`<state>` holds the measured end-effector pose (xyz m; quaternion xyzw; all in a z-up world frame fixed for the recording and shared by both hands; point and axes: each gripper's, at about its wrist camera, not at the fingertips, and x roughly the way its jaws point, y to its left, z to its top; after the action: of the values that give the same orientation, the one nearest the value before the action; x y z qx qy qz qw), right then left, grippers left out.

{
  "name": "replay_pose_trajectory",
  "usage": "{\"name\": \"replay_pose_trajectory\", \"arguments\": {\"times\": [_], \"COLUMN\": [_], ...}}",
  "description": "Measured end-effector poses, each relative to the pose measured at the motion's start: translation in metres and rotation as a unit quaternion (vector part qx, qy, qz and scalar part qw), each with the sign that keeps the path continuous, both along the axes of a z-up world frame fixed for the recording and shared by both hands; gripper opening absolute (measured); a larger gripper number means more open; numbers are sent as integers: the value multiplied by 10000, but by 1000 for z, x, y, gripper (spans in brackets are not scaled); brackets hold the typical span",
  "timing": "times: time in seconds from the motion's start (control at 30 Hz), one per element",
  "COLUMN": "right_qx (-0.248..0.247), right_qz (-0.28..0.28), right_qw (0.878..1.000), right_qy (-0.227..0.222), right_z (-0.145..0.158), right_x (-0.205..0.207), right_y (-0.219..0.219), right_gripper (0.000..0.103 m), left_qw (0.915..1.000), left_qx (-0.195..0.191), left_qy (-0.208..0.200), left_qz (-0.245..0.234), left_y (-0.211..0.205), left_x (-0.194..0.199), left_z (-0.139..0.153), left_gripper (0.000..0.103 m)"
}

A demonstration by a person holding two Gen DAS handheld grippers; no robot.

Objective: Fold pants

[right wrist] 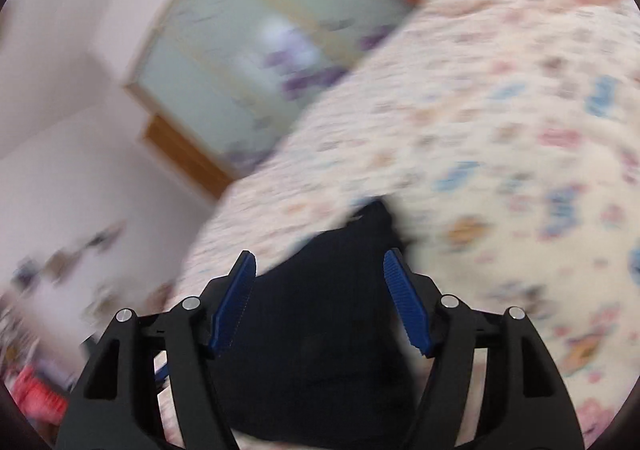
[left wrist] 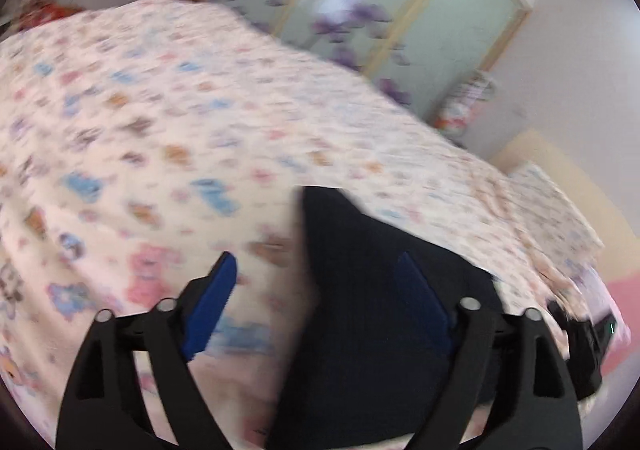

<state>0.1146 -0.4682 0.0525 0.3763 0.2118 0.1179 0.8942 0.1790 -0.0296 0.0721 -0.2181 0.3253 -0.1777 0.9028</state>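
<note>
No legible writing, frames blurred; one dark pants (right wrist: 320, 330) on the printed bed (left wrist: 160, 130), at 6 o'clock under both my spread-apart, empty claws: left claw (left wrist: 316, 270), right claw (right wrist: 320, 262).

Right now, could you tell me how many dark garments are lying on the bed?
1. The dark pants lie on the patterned bedsheet, in front of both open tools and between the right tool's fingers. Blur may hide others.

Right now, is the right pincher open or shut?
Open. The right gripper has its blue fingers spread wide, with the dark pants between them, ungripped.
</note>
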Motion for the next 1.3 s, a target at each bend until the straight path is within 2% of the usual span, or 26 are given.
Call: {"name": "replay_pose_trajectory", "arguments": {"times": [0.07, 0.13, 0.23, 0.27, 0.3, 0.33, 0.37, 0.4, 0.47, 0.57, 0.63, 0.67, 0.77, 0.83, 0.87, 0.93, 0.97, 1.07, 1.23, 1.3], "right_qx": [-118, -338, -639, -727, -662, -558, -444, -283, 117, 57, -382, -785, -1556, -1903, -2146, -2638, -2992, -3507, -3596, -3627], "right_qz": [499, 796, 880, 842, 863, 846, 830, 839, 825, 757, 581, 344, -24, -218, -328, -462, -592, -734, -955, -898], "right_qw": [9987, 9962, 9918, 9879, 9863, 9870, 9883, 9892, 9908, 9924, 9935, 9937, 9878, 9815, 9761, 9633, 9522, 9334, 9277, 9271], "right_qy": [-45, 19, 667, 1083, 1239, 1249, 1197, 1169, 1067, 971, 898, 725, 65, -76, -132, -167, -153, -189, -294, -292], "right_z": [11, 14, -2, -17, -29, -38, -44, -47, -54, -44, -21, -5, 29, 36, 36, 30, 26, 12, -8, -16], "right_x": [2, 4, 12, 17, 21, 25, 27, 28, 23, 9, -7, -19, -65, -90, -103, -125, -135, -161, -185, -183], "right_y": [18, 34, 46, 43, 38, 33, 27, 21, 13, 15, 23, 29, 47, 61, 72, 94, 106, 135, 148, 152], "right_gripper": [69, 69, 68, 68, 65, 57, 54, 54, 54, 57, 86, 98, 102, 102, 102, 102, 102, 102, 102, 102], "left_qw": [9990, 9978, 9956, 9941, 9918, 9908, 9915, 9930, 9928, 9916, 9901, 9873, 9761, 9686, 9636, 9590, 9576, 9568, 9599, 9633], "left_qx": [-2, 122, 561, 750, 788, 711, 665, 708, 848, 1110, 1316, 1508, 1979, 2271, 2462, 2579, 2602, 2586, 2385, 2340], "left_qy": [-141, -132, 259, 463, 729, 877, 841, 666, 587, 431, 76, -257, -822, -944, -990, -1131, -1206, -1325, -1451, -1295], "left_qz": [-422, -645, -701, -637, -689, -745, -735, -666, -610, -501, -480, -438, -366, -363, -334, -315, -277, -12, 241, 231], "left_y": [-20, -37, -60, -63, -65, -68, -67, -68, -75, -79, -77, -76, -73, -74, -74, -75, -74, -69, -63, -60], "left_x": [-10, -16, -11, -7, 2, 7, 7, 5, 2, -10, -32, -53, -102, -126, -143, -164, -175, -201, -213, -209], "left_z": [7, 5, -13, -23, -38, -48, -57, -59, -57, -46, -32, -22, -9, -9, -11, -15, -18, -32, -47, -50], "left_gripper": [91, 96, 96, 96, 96, 96, 96, 97, 100, 100, 101, 101, 101, 101, 101, 101, 101, 101, 101, 101]}}
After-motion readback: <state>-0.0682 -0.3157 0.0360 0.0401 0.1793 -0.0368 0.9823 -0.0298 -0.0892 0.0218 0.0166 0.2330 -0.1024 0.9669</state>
